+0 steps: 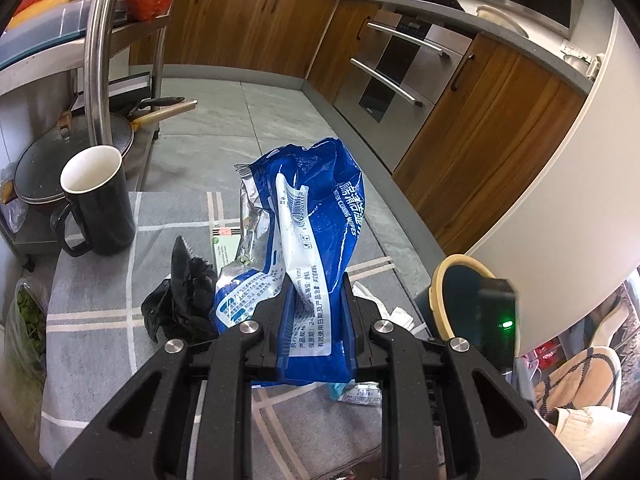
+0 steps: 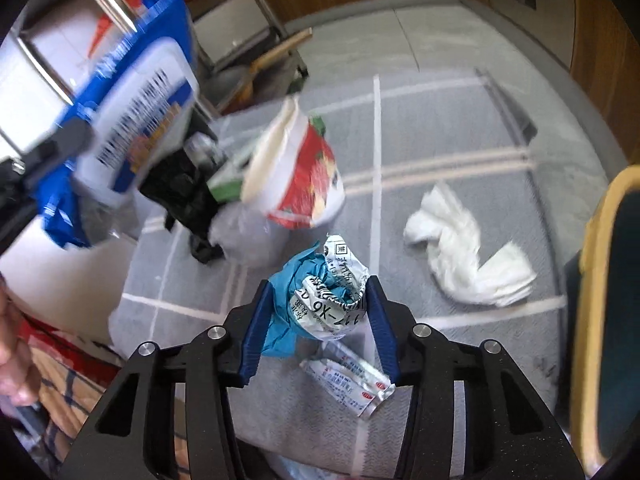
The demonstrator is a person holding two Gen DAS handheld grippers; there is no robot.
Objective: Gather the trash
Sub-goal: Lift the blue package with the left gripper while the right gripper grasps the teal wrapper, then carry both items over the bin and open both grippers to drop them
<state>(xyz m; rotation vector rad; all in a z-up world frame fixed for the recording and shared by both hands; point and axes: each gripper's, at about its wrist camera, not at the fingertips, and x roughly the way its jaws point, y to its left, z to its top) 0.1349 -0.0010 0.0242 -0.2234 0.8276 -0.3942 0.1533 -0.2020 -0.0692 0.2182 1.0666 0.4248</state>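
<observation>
My left gripper (image 1: 316,284) is shut on a crumpled blue and silver wipes packet (image 1: 312,184), which stands up out of its jaws above the table. The right wrist view shows the same packet (image 2: 132,100), blurred, at the upper left. My right gripper (image 2: 320,284) has its blue pads pressed on both sides of a crumpled teal and white wrapper (image 2: 324,296). On the grey checked tablecloth (image 2: 440,128) lie a white tissue (image 2: 468,264), a red and white noodle cup (image 2: 304,176) on its side, a black plastic bag (image 1: 180,300) and a small sachet (image 2: 348,380).
A black mug (image 1: 98,200) stands at the table's far left corner, and a green box (image 1: 224,248) lies behind the packet. A chair with a yellow rim (image 2: 600,280) is at the right edge. Kitchen cabinets (image 1: 248,12) and an oven (image 1: 396,68) line the far side. A person's hand (image 2: 12,340) shows at the left.
</observation>
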